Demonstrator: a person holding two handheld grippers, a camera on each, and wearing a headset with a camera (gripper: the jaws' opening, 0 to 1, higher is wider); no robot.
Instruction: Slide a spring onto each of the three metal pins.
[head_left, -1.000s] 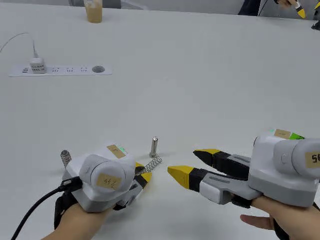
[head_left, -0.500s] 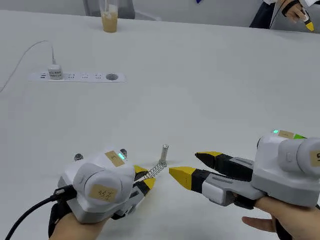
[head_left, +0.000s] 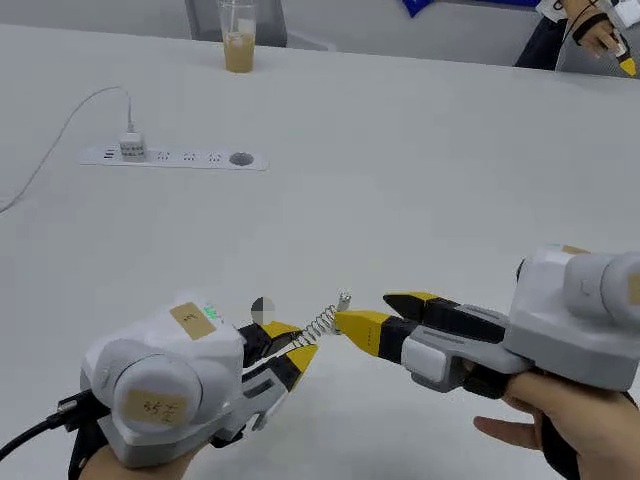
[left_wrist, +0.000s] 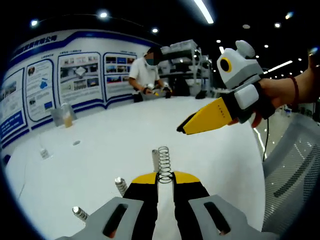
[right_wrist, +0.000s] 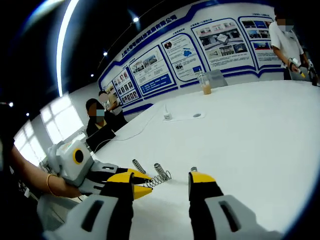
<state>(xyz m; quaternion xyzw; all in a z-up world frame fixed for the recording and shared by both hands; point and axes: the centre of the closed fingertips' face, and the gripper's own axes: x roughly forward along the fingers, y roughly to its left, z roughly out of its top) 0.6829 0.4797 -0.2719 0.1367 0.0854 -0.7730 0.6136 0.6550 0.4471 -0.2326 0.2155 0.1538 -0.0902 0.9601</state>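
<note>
— Can you make out all three pins on the worktop (head_left: 420, 180)?

— Not from the head view. The left claw (head_left: 294, 341) and its white body stand in front of two of them. Just the top of the bare pin (head_left: 344, 300) pokes out beyond it.

— And from the left gripper view?

— There a ribbed pin (left_wrist: 120, 185) stands left of the jaws, and a second ribbed pin (left_wrist: 79, 213) is half cut off by the claw's grey body. Both look as if a coil sits round them, but they are too small to be sure.

— The spring?

— The spring (head_left: 322, 323) is thin, silvery and open-coiled. The left claw is clamped on its near end, right at the yellow tips, and it juts out toward the bare pin.

— Is it on the pin?

— Hard to say. In the head view its free end seems to meet the pin's top, but in the right gripper view a gap shows between them.

— The right claw?

— The right claw (head_left: 363, 308) has its jaws apart and holds nothing, with its lower yellow tip just beside the bare pin. Farther back lie a power strip (head_left: 175, 158) and a cup (head_left: 238, 48), its top cut off by the frame.
</note>
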